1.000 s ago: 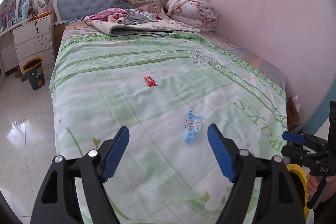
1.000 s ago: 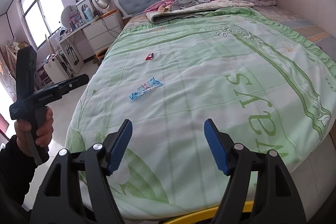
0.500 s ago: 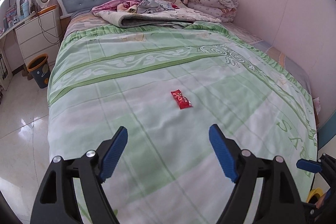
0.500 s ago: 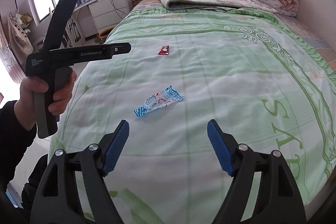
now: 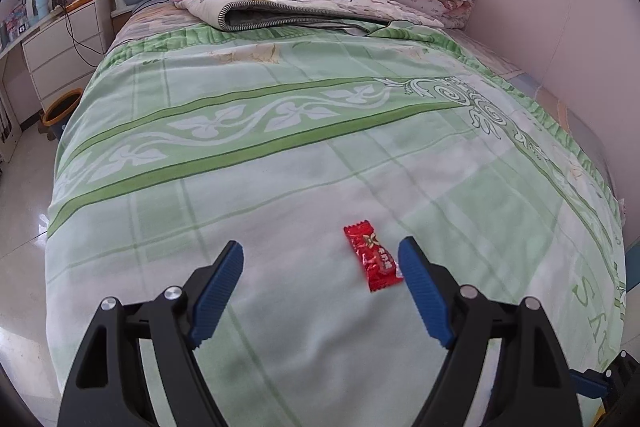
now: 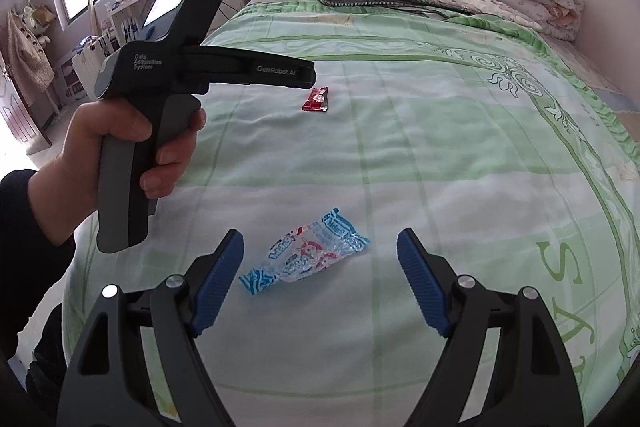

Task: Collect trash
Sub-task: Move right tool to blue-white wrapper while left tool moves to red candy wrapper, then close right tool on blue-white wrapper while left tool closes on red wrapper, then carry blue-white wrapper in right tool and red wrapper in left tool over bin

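**Both grippers closing in on the wrappers**

Now that I have carried both hands forward over the bed (image 5: 280, 155), each piece of trash sits far nearer than a second ago. The red candy wrapper (image 5: 372, 257), then a small fleck up the green bedspread, lies flat just inside the right finger of my left gripper (image 5: 320, 269). The blue-and-white candy wrapper (image 6: 304, 257) lies between the fingers of my right gripper (image 6: 320, 267), nearer the left one. The right jaws have just been opening; both grippers stand wide and hold nothing — neither touches its wrapper yet.

I judge the reach nearly done, with lowering and closing to follow.

Readable writing: "GenRobot.AI" and "Data Acquisition System" on the left gripper's body in the right wrist view. Large green letters cross the bedspread — "S" and "A" are clear. The wrappers' print is too small to read.
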The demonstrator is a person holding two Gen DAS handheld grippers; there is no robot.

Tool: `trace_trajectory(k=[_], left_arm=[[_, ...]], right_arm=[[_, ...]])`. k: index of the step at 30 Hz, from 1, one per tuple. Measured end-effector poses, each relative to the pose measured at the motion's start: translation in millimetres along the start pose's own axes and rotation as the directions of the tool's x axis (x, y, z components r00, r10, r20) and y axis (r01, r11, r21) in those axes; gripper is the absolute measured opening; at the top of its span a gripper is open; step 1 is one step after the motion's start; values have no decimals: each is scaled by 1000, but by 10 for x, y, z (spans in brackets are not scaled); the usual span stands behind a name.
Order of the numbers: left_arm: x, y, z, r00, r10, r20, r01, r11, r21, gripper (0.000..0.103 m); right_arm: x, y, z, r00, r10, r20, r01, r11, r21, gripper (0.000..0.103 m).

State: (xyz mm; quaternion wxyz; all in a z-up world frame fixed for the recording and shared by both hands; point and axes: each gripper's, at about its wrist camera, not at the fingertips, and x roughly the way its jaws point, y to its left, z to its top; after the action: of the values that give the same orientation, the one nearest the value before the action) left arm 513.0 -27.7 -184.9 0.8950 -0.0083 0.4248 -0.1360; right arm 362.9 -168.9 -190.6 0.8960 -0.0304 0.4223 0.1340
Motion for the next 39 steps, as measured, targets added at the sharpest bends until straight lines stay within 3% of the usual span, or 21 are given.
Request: trace_trajectory(k=[5,11,13,16,18,24,33,39], left_arm=[[179,-99,-28,1000,-2,-29,4,999,47,74],[274,-121,-31,999,-14,-47,17,998,57,49],[281,-127,-28,999,-18,-44,20,998,62,35],[288,-120,-36,999,-18,-39,21,998,60,22],[283,-106,-27,999,-28,-37,30,998,50,16],[223,-83,-24,999,-50,-15,51,998,34,14],[-76,-36,-5,995,-92,38,92,996,12,14],[-378,-8,-156,992,-114,59,114,993,1,14]], right_arm=[[196,-23,23,999,-24,-25,24,1000,-1,70],[350,-42,22,998,-27,-57,27,1000,1,54],[393,-44,14,997,-34,-66,34,999,2,52],[408,-22,15,997,-36,-64,36,999,-8,46],[414,-16,13,997,-32,-65,32,999,-5,39],[424,26,17,998,-16,-63,15,1000,-12,13],[215,-21,38,999,3,-45,-3,1000,16,10],[-79,-36,9,1000,-2,-30,3,999,33,10]])
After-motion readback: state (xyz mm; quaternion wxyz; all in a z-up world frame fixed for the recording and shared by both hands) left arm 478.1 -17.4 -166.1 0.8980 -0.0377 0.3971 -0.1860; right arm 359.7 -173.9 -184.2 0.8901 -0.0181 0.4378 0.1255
